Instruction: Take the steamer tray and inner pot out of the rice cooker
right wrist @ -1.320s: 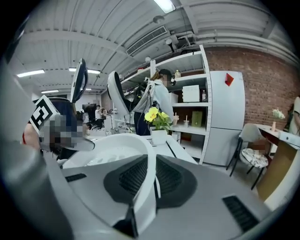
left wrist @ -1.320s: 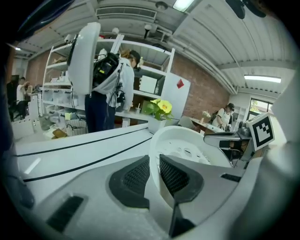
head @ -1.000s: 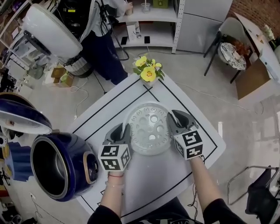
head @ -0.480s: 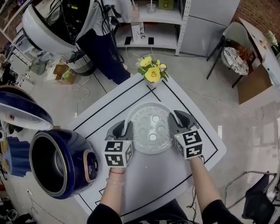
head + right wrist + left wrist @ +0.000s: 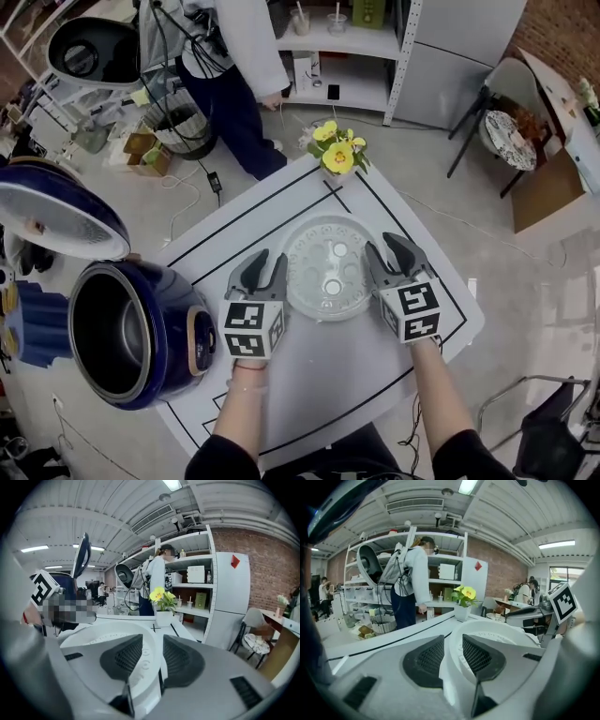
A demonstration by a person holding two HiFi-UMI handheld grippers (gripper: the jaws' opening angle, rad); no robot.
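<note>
Spreading across the middle of the head view is a white table (image 5: 375, 375) marked with black lines, its corners pointing near, far, left and right. At the far left a person (image 5: 234, 56) stands by a white shelf unit (image 5: 347, 42).

A dark blue rice cooker (image 5: 164, 314) sits on the table's left corner, with its lid (image 5: 56, 220) swung up and back to the left. The metal inner pot (image 5: 103, 347) is seated inside the cooker body.

The white steamer tray (image 5: 330, 267), round and pierced with holes, rests flat on the table's centre, right of the cooker and apart from it.

The left gripper (image 5: 269, 260) is at the tray's left edge. In the left gripper view the tray's (image 5: 497, 634) rim stands between the dark mesh pads of the left gripper (image 5: 452, 641). Its jaws have just been opening and are at a middling spread, with a gap showing beside the rim, so they are not clamping it.

The right gripper (image 5: 384, 246) is at the tray's right edge. In the right gripper view the rim of the tray (image 5: 93, 637) likewise runs between the pads of the right gripper (image 5: 152, 644). Those jaws have just been opening too and stand fairly wide, loose about the rim.

A small pot of yellow flowers (image 5: 339, 155) stands at the table's far corner, beyond the tray.
</note>
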